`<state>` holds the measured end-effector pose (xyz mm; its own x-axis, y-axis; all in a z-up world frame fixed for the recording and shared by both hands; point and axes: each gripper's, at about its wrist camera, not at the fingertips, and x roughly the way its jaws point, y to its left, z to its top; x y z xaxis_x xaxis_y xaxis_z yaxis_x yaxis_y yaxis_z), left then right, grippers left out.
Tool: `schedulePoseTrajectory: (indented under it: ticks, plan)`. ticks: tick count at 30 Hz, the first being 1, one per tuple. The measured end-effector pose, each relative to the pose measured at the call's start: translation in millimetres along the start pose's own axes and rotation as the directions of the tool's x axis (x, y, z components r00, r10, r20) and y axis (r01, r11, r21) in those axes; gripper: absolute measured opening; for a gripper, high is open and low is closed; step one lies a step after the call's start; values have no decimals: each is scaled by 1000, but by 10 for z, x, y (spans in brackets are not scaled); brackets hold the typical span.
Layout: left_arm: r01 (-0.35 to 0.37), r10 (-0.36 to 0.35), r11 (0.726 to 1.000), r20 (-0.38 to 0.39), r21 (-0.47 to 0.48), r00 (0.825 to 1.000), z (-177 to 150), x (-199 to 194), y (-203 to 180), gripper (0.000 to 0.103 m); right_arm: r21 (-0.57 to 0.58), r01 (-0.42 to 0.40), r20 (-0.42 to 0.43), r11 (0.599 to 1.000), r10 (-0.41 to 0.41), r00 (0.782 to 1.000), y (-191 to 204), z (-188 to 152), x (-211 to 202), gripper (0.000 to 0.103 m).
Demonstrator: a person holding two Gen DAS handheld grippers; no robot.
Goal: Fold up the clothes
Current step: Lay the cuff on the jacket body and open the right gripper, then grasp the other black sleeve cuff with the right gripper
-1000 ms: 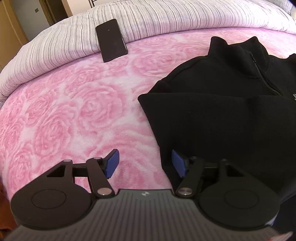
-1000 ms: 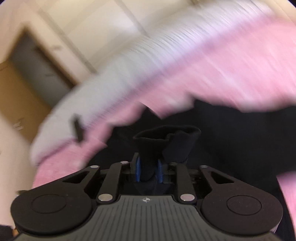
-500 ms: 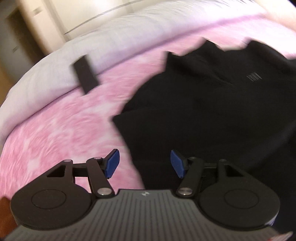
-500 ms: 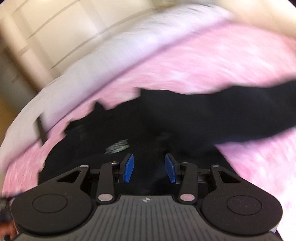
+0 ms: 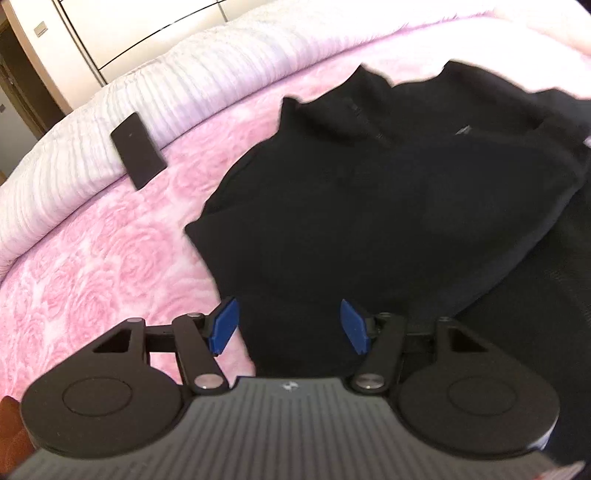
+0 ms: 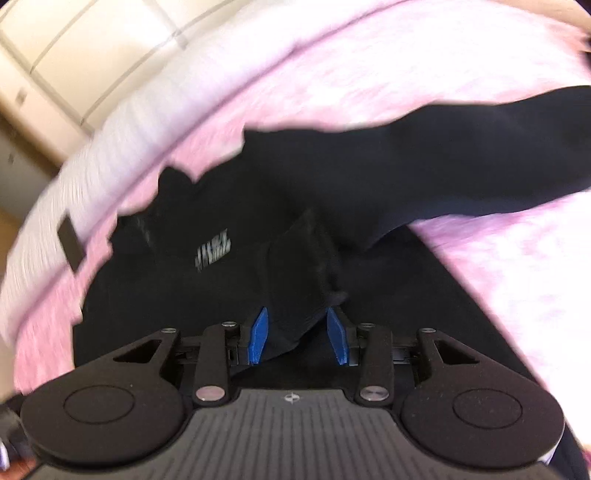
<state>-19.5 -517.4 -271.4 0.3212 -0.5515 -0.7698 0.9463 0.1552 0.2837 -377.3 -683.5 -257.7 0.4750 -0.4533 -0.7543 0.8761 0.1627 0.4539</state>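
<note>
A black sweater point(image 5: 369, 206) lies on the pink bed point(image 5: 92, 258). The left gripper point(image 5: 288, 325) hovers, fingers apart. The right gripper point(image 6: 299, 336) has just opened, a fold of fabric loose between its fingers.

A pink bedspread point(image 5: 110, 251) patterned with roses covers the bed. Along its far edge lies a white striped quilt point(image 5: 207, 77), bunched into a long roll. A flat black rectangular object point(image 5: 137, 149), possibly a phone, rests tilted where the quilt meets the bedspread. Behind the bed stand cream cabinet panels point(image 5: 122, 33) with dark seams, and a brown wooden door frame point(image 5: 22, 85) shows at the far left.
</note>
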Motion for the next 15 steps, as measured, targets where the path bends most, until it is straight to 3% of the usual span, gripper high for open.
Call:
schedulePoseTrajectory:
  ticks: [4, 7, 12, 15]
  plan:
    - [66, -65, 998, 28, -13, 997, 172, -196, -201, 59, 48, 38, 91, 998, -43, 995, -208, 146, -540, 51]
    - [107, -107, 994, 42, -2, 993, 306, -303, -404, 60, 101, 84, 156, 991, -99, 983, -574, 300, -920, 51]
    - [111, -112, 994, 45, 17, 993, 557, -416, -828, 64, 192, 157, 234, 969, -200, 951, -1361, 711, -1211, 52]
    - [85, -85, 996, 23, 16, 996, 731, -385, -1106, 65, 219, 160, 267, 962, -217, 939, -1852, 982, -1198, 58]
